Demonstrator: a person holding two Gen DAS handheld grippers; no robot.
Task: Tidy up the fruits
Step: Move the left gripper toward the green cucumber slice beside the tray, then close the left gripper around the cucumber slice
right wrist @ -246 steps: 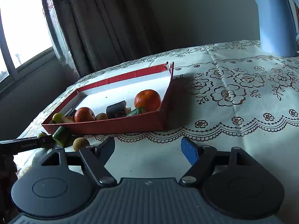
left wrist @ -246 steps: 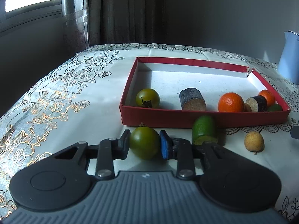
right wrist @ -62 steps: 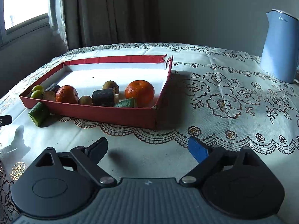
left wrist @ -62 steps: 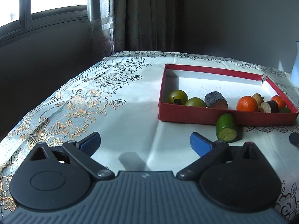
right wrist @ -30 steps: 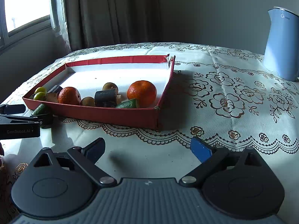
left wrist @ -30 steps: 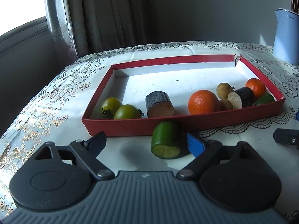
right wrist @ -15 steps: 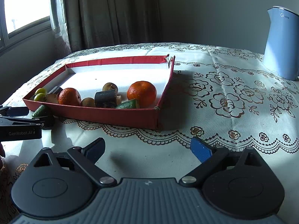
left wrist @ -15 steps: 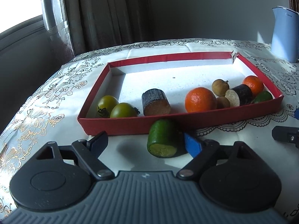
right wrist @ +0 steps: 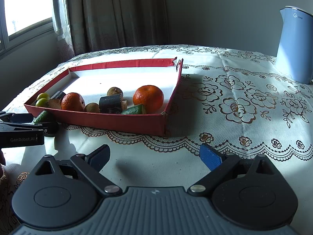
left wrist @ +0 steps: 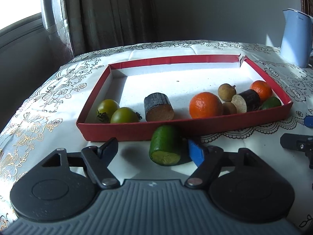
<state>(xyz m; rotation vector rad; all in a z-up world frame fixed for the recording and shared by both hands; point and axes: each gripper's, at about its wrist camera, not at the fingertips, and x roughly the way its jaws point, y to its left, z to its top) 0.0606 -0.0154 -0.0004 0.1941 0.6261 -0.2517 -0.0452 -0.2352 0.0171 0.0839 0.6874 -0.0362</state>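
Since a second ago the left tool [left wrist: 152,149] is closing around the cucumber piece [left wrist: 166,146] on the table [left wrist: 58,101] against the tray [left wrist: 195,127], not yet gripping; right tool [right wrist: 154,155] idles open; remaining fruit already trayed.

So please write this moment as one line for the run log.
left tool: closing around cucumber piece, not yet gripped | right tool: open, empty | cucumber piece: on table outside red tray

Blue kettle [right wrist: 295,45] – dark curtain [right wrist: 115,13], floral tablecloth [right wrist: 244,98]
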